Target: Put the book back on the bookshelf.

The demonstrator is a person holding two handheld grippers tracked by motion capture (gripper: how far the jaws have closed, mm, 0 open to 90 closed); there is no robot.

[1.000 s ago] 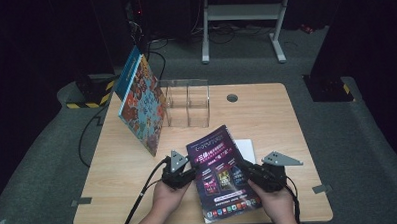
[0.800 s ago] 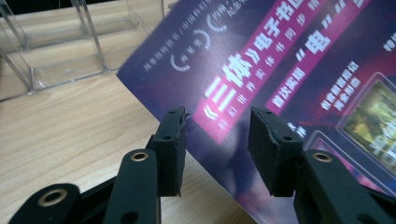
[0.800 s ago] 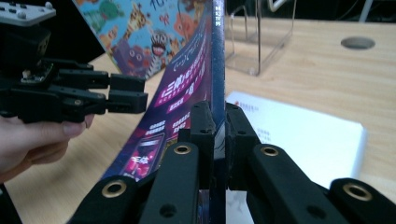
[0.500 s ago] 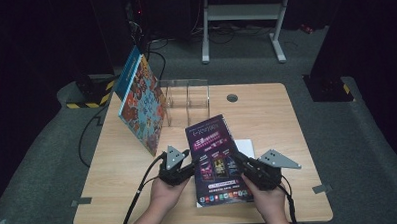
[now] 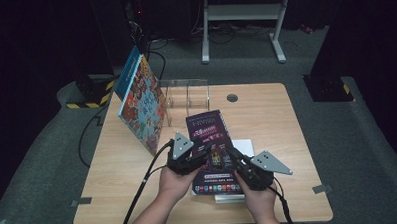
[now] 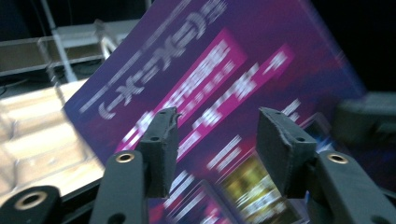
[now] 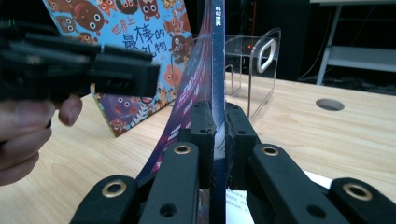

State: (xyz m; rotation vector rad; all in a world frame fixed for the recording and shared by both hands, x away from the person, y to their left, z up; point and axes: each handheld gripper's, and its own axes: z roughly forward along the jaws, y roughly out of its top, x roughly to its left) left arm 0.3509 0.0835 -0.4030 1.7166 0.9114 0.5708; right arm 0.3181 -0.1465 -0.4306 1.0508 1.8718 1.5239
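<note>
step: I lift magazine [image 5: 211, 141] toward rack [image 5: 186, 95], upper centre | right tongs [image 7: 214, 122] clenched on its edge – stay firm | left tongs [image 6: 215, 140] released, just opening – keep clear of cover

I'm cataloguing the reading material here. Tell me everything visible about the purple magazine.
The purple magazine is thin and glossy, its cover printed with pink and white lettering. It is lifted at a slant above the table. The right tongs clamp its edge; the left tongs stand apart before its cover, having just been opening.

Glossy paper magazine [image 5: 211, 141], matt wooden table [image 5: 266, 114], clear acrylic stand [image 5: 188, 95]
</note>
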